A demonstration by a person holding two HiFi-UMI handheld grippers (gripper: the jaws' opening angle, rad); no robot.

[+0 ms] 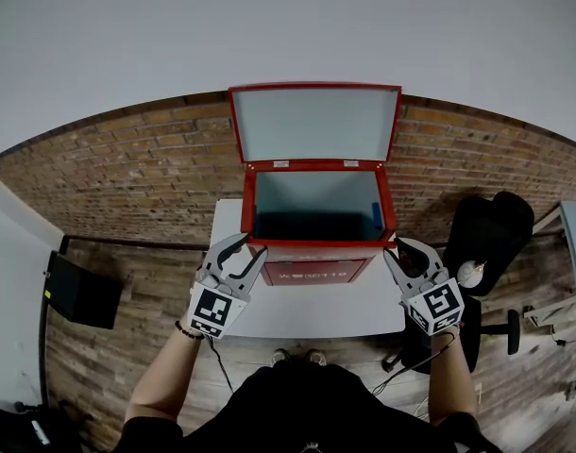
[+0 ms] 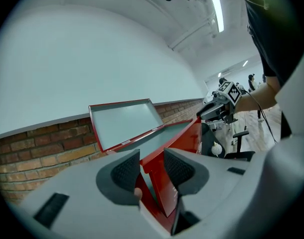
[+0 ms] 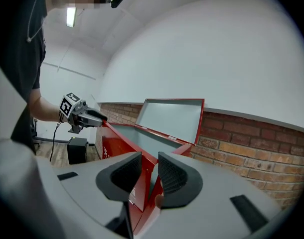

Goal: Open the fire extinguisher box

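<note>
There's the table [image 1: 297,314], pushed up near the brick wall [image 1: 146,168] behind it, and on the table stands the fire extinguisher box [image 1: 316,272]. Its lid [image 1: 314,123] is up, standing at the back edge, over against the wall. The left gripper [image 1: 254,245] is at the box's front-left corner, the corner wall right between its jaws. The right gripper [image 1: 394,249] is at the front-right corner, likewise astride the wall. Down on the floor, left of the table, sits a case [image 1: 80,293]; to the right, a chair [image 1: 491,234].

Open red fire extinguisher box [image 1: 315,272] on white table [image 1: 307,314]
</note>
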